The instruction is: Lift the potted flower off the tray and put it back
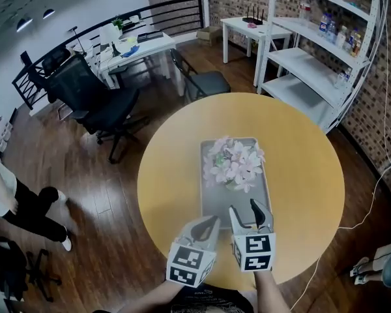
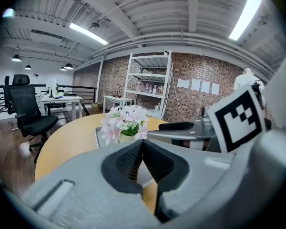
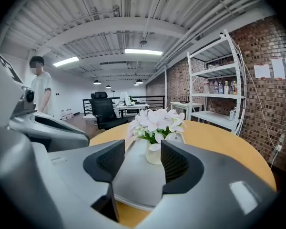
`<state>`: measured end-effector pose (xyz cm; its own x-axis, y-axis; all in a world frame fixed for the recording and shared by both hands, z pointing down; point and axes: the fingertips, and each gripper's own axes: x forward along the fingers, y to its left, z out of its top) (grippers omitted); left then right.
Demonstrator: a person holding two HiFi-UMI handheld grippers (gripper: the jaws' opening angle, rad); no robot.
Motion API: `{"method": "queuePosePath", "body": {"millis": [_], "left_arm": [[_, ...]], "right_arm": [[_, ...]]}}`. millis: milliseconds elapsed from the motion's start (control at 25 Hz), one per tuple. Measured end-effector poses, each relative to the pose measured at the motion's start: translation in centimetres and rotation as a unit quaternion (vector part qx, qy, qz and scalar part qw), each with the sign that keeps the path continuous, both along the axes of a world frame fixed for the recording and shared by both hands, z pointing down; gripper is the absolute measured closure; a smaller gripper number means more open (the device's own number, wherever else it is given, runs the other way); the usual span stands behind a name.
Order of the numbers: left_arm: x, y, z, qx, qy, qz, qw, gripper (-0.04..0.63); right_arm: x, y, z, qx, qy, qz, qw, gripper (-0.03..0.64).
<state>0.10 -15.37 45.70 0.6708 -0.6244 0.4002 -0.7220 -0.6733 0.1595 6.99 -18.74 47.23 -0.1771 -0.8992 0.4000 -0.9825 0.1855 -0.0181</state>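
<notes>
On the round yellow table (image 1: 300, 175), a grey rectangular tray (image 1: 216, 197) lay near the centre, its long side running away from the operator. The potted flower (image 1: 234, 163) stood upright on the tray's far half, with pale pink and white blooms over a small light pot. Neither gripper touched it. The left gripper (image 1: 213, 222) was just beside the tray's near left corner, its jaws closed tip to tip with nothing between them. The right gripper (image 1: 244, 206) was at the tray's near end, its jaws apart and empty; its own view showed the pot beyond the gap, clear of the pads. Whether those jaws rested on the tray or hung above it could not be settled. A black office chair (image 1: 94, 106) and white shelving (image 1: 313, 64) stood beyond the table.
</notes>
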Motion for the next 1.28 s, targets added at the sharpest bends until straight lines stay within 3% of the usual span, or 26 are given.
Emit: {"method": "queuePosePath", "body": {"millis": [240,720,960,1280], "left_arm": [[0.2,-3.9,0.2,-0.016,0.01,0.018,0.9997,0.591],[-0.4,-8.6,1.9,-0.024,-0.017,0.038,0.9989,0.591],[-0.9,-9.8,2.8,-0.033,-0.025,0.039,0.9984,0.591],[-2.0,-10.9,4.0,-0.043,-0.036,0.029,0.998,0.591]], "right_arm": [[1.4,-4.5,3.6,-0.029,0.007,0.018,0.999,0.318],[3.0,-11.1,11.0,-0.079,0.01,0.007,0.997,0.114],[3.4,-12.8,12.8,-0.082,-0.011,0.023,0.996,0.08],[2.6,-16.1,14.1,-0.083,0.006,0.022,0.996,0.049]]}}
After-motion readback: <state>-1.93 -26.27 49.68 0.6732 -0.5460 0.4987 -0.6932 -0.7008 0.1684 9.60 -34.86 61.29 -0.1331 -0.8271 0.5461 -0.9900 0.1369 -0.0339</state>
